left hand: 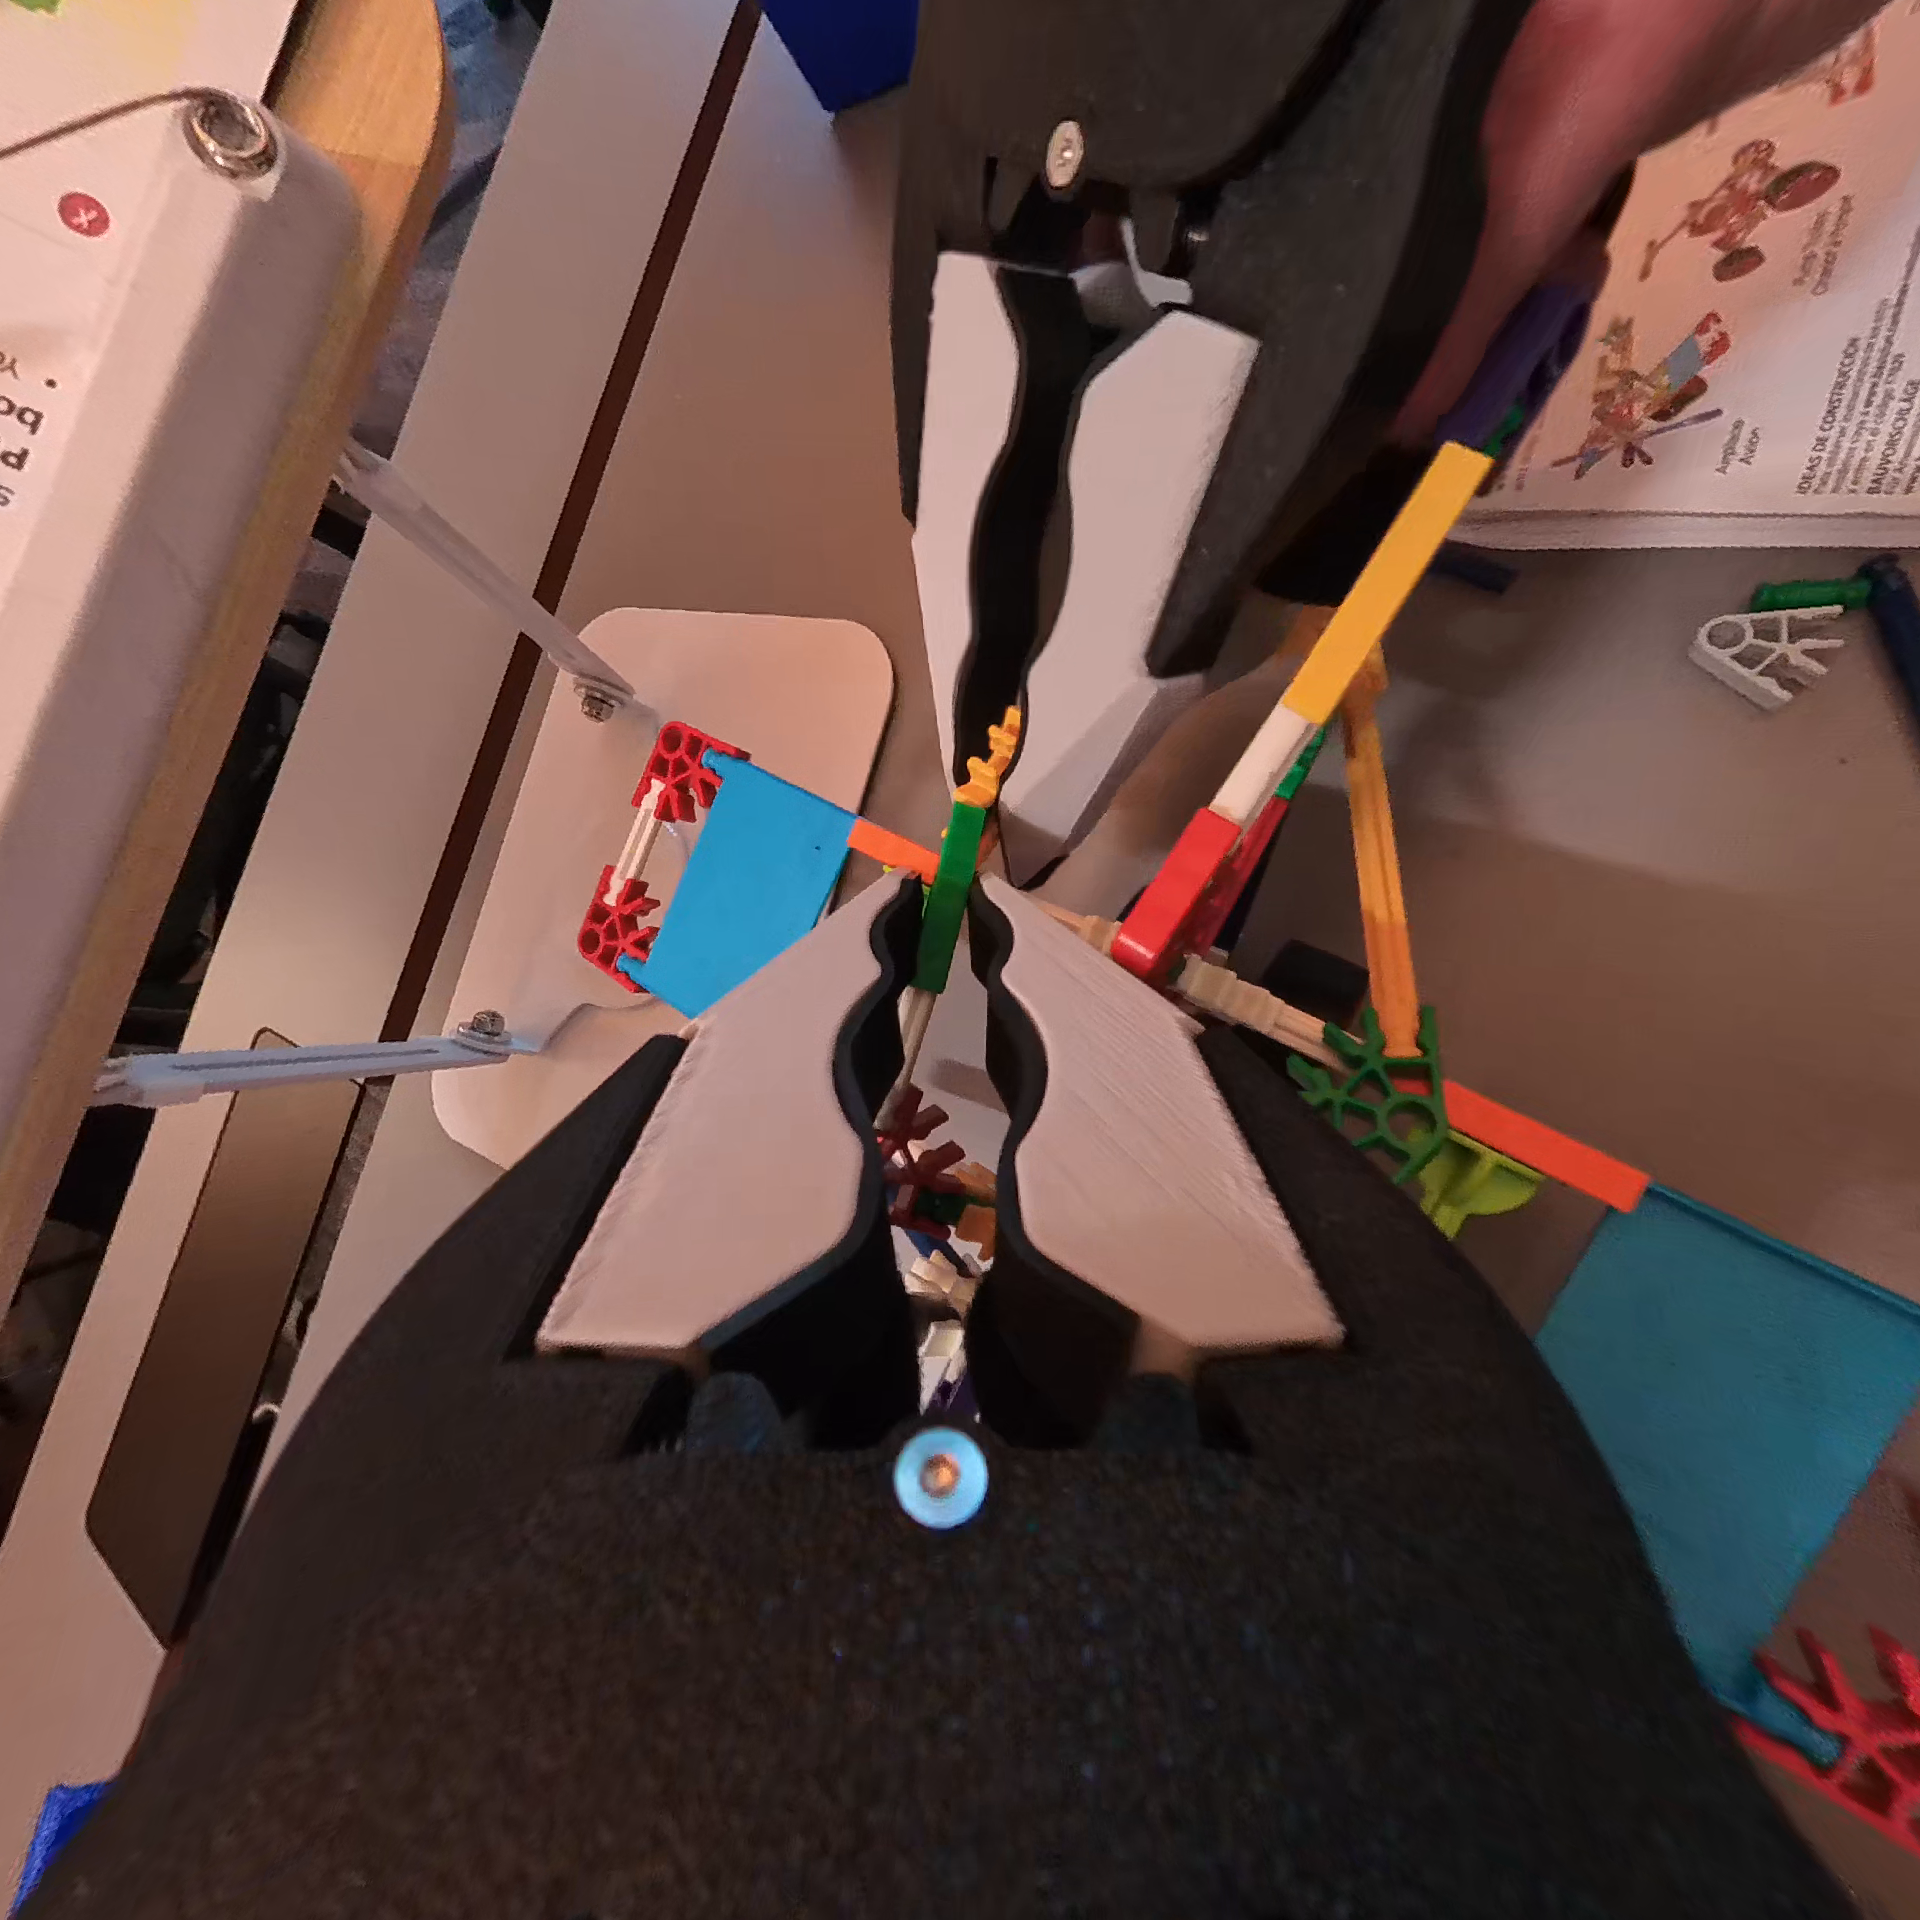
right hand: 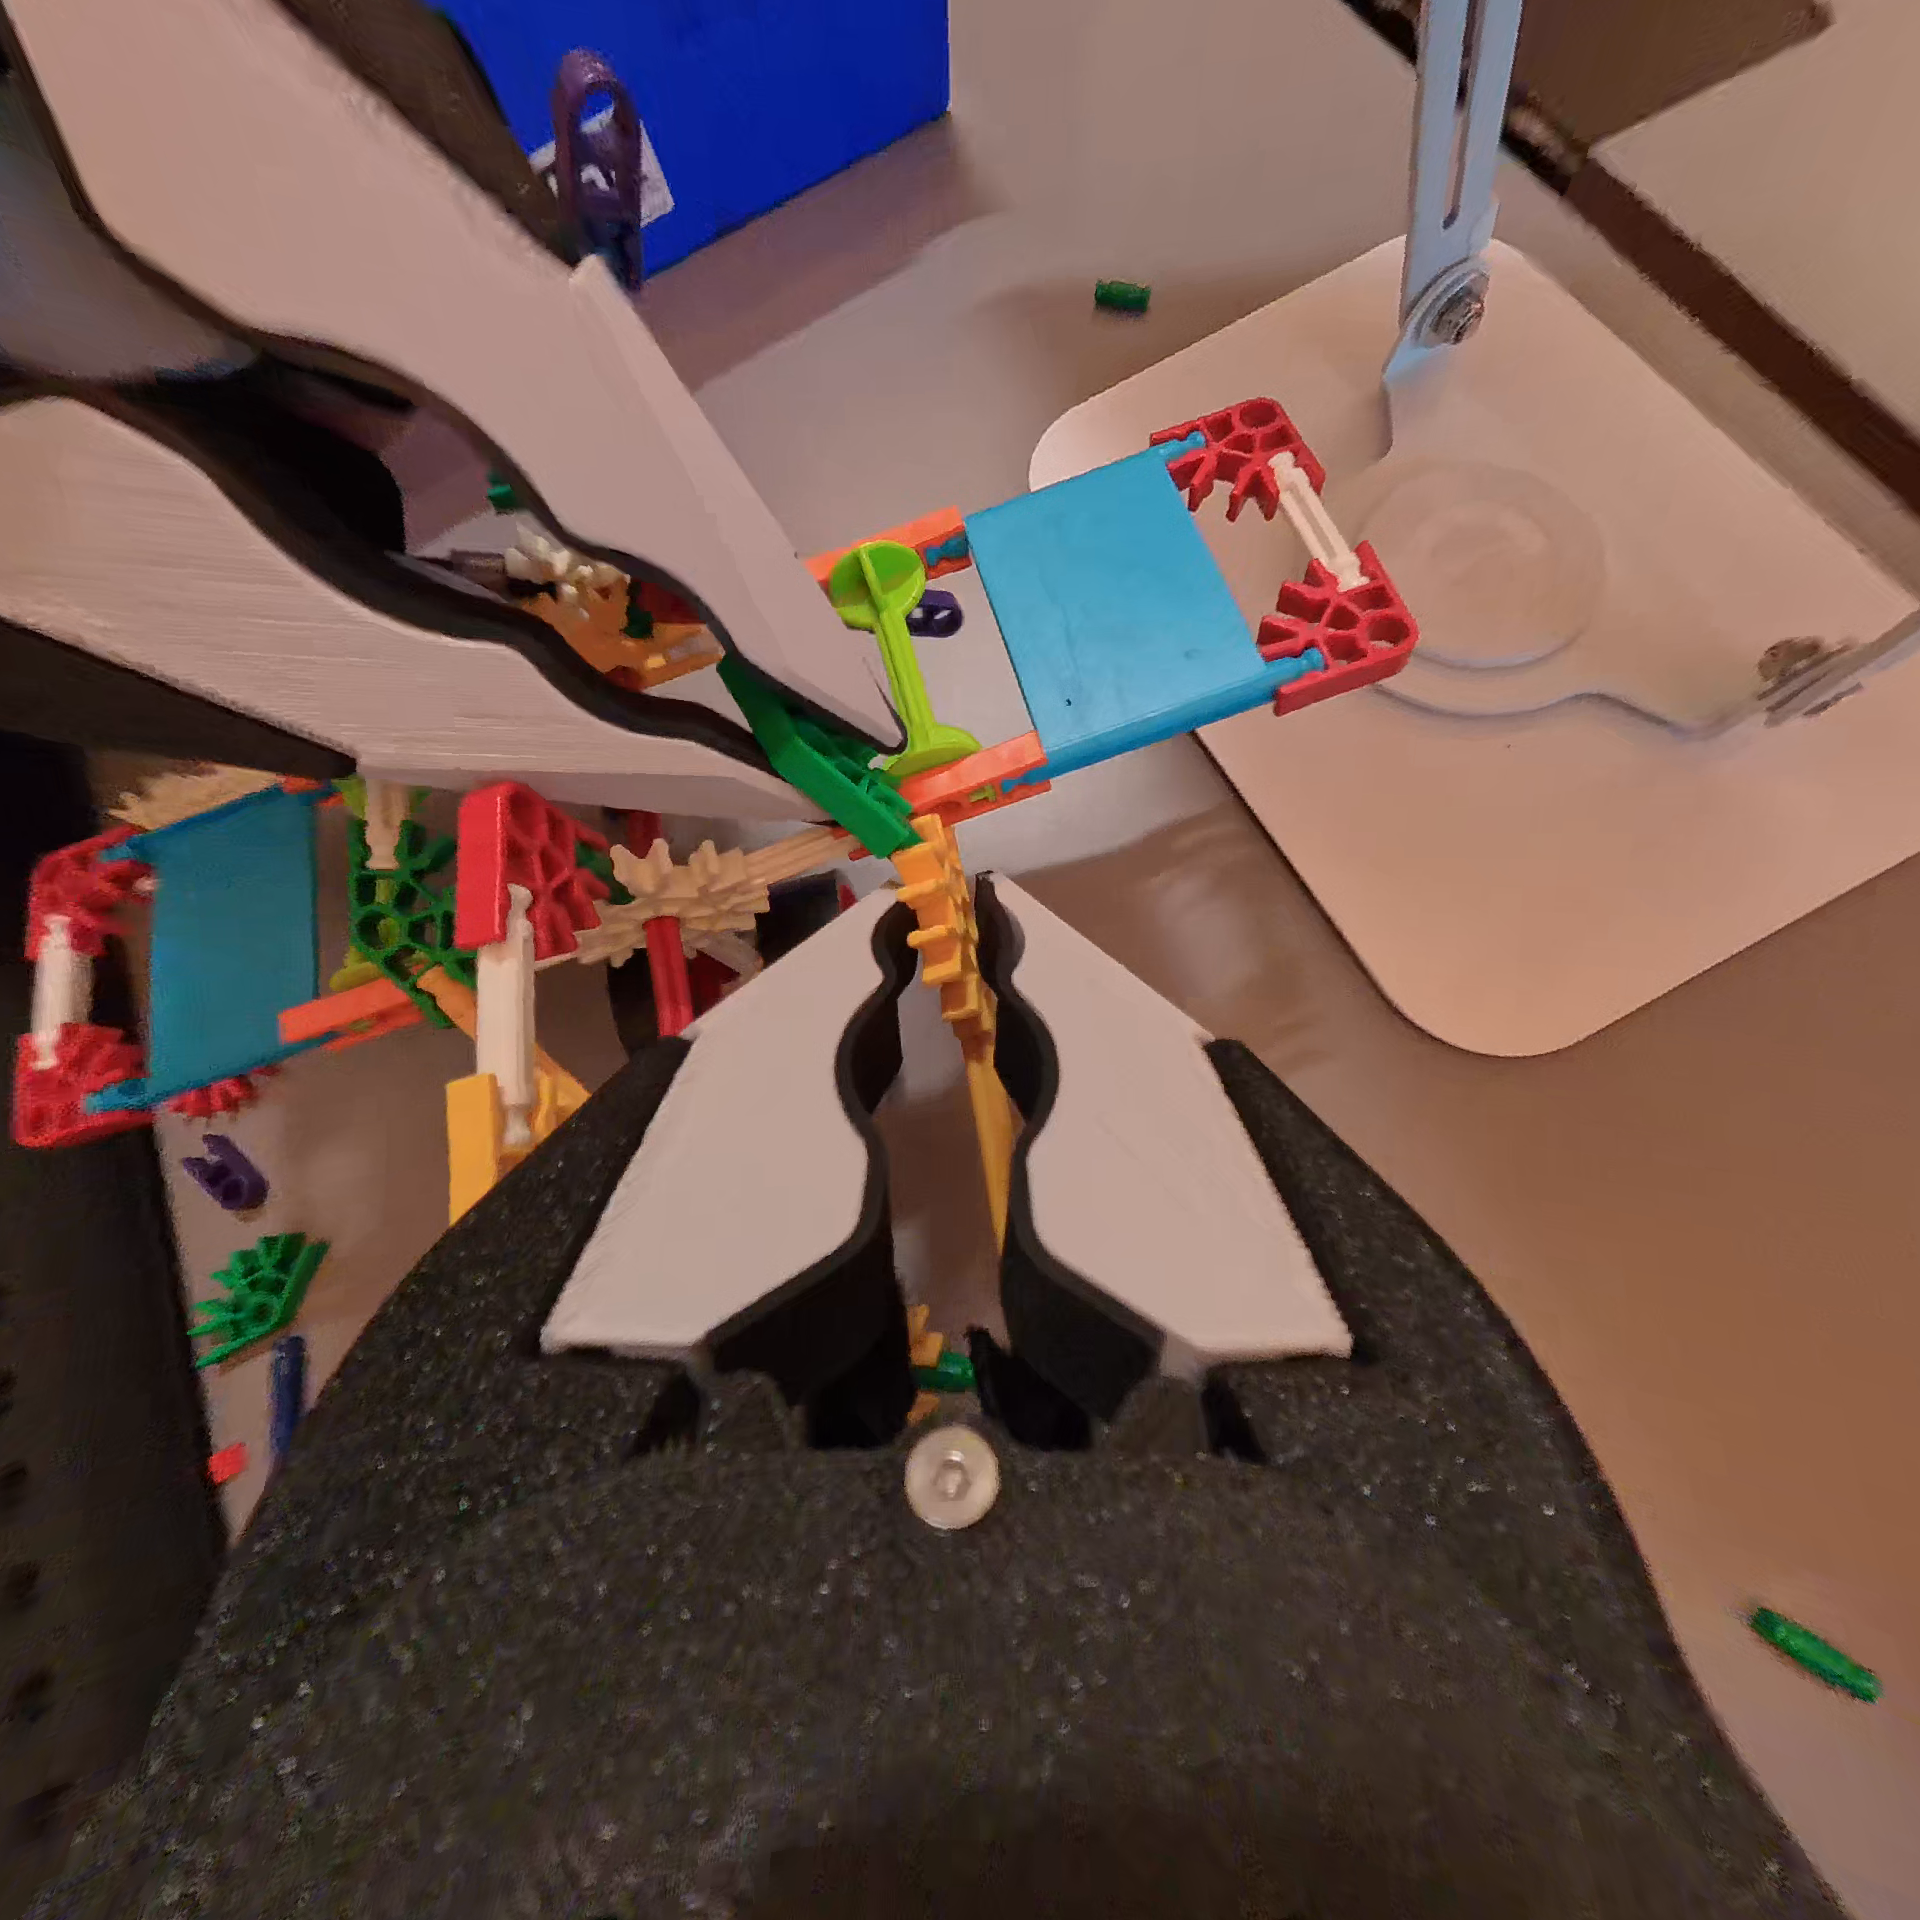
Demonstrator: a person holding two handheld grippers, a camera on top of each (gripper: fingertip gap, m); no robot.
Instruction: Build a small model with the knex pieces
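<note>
A rod-and-connector toy model hangs between my two grippers. My left gripper point(left hand: 943, 888) is shut on a green connector point(left hand: 951, 894) of the model. My right gripper point(right hand: 935, 891) is shut on an orange connector point(right hand: 940, 935) joined to that green connector point(right hand: 821, 758). The two grippers meet tip to tip; the right gripper point(left hand: 987, 831) comes in from above in the left wrist view. One blue panel point(right hand: 1112, 592) with red corner connectors point(right hand: 1340, 623) sticks out past the tips. A second blue panel point(right hand: 229, 935) hangs on the model's other side.
A white stand base point(right hand: 1558, 831) with metal arms lies under the panel. A blue box point(right hand: 748, 104) stands behind. A printed leaflet point(left hand: 1714, 312) lies far right. Loose pieces lie on the table: a white connector point(left hand: 1761, 649), green rods point(right hand: 1813, 1652), a green connector point(right hand: 255, 1294). Less than 4 cm separates the two grippers' tips.
</note>
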